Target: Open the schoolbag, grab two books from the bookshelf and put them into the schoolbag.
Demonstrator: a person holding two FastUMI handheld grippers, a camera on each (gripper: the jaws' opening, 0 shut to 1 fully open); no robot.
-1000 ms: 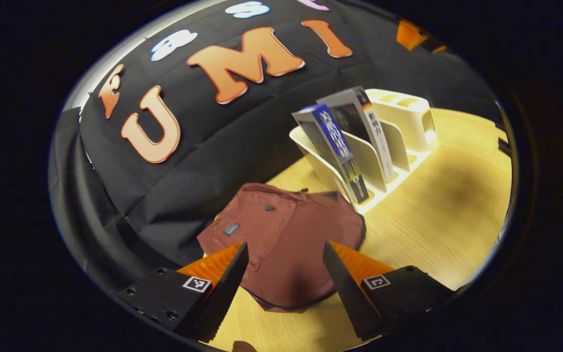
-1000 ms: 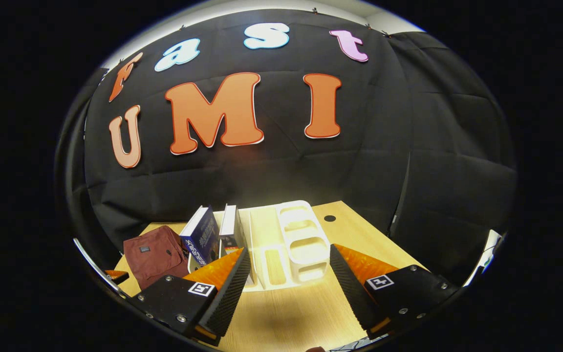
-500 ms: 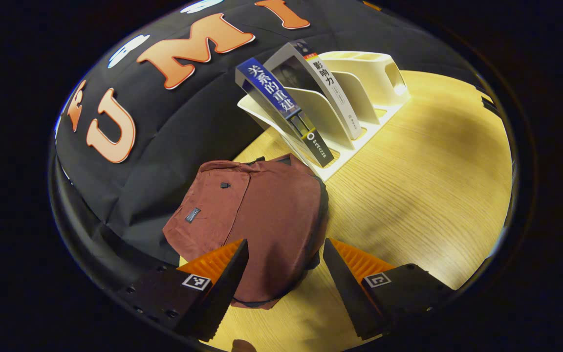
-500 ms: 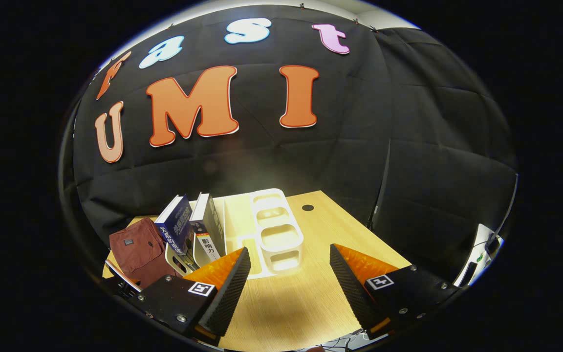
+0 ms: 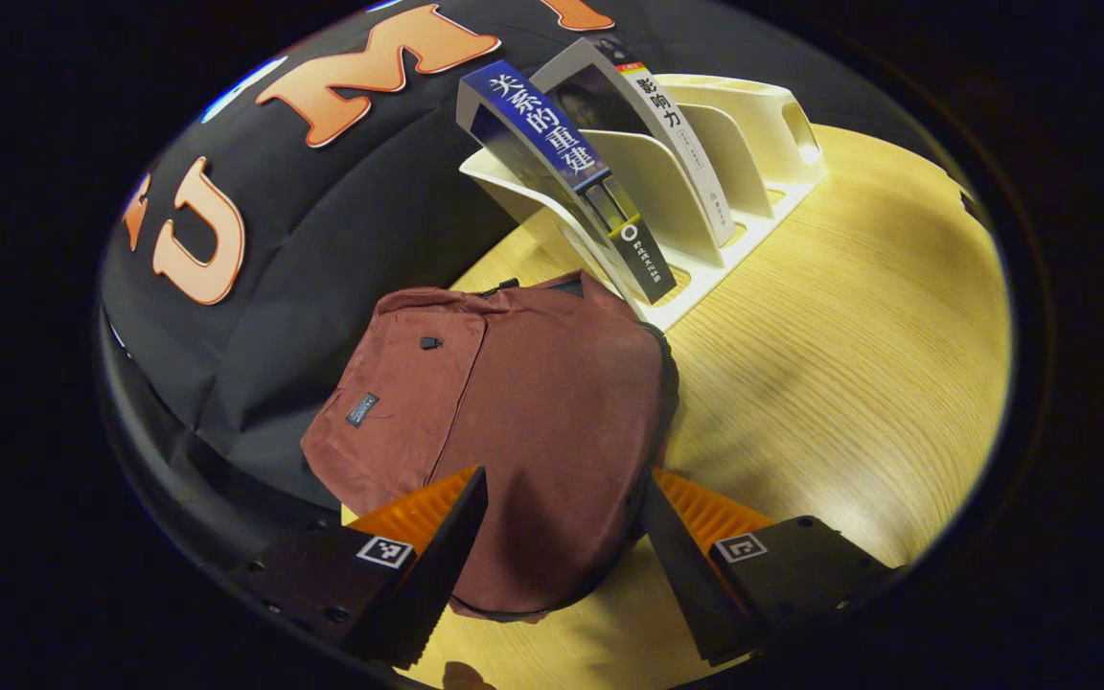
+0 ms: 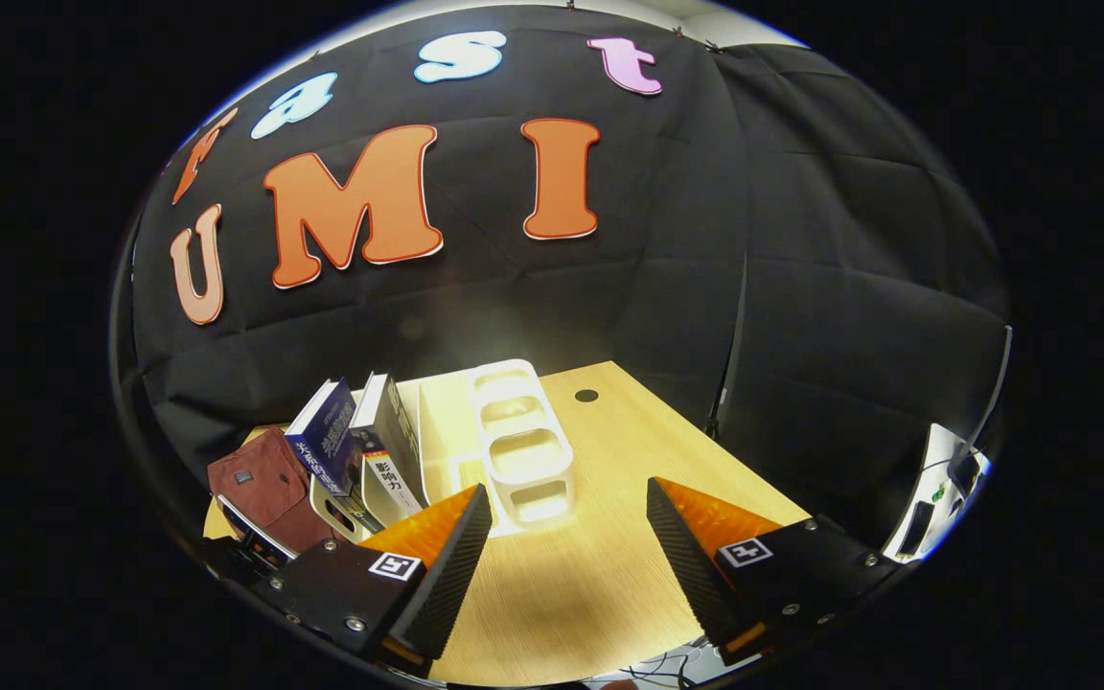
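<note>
A maroon schoolbag (image 5: 523, 422) lies flat and closed on the wooden table (image 5: 849, 364), against the booth wall. My left gripper (image 5: 562, 537) hovers open over its near end, a finger on either side. Behind the bag a white bookshelf (image 5: 705, 182) holds a blue-spined book (image 5: 571, 172) and a white-spined book (image 5: 677, 144), both leaning. In the right gripper view the schoolbag (image 6: 255, 479), the blue book (image 6: 322, 446), the second book (image 6: 389, 450) and the bookshelf (image 6: 514, 446) sit at the left. My right gripper (image 6: 566, 546) stands open above the bare table, holding nothing.
A small round hole (image 6: 586, 395) marks the table's far end near the wall. White equipment with cables (image 6: 935, 489) shows past the table's right edge. Bare wood (image 6: 600, 537) stretches right of the bookshelf.
The left gripper has come closer and lower over the schoolbag, which now looms larger between its fingers. The right gripper has drifted right and back; the bookshelf slid leftward in its view.
</note>
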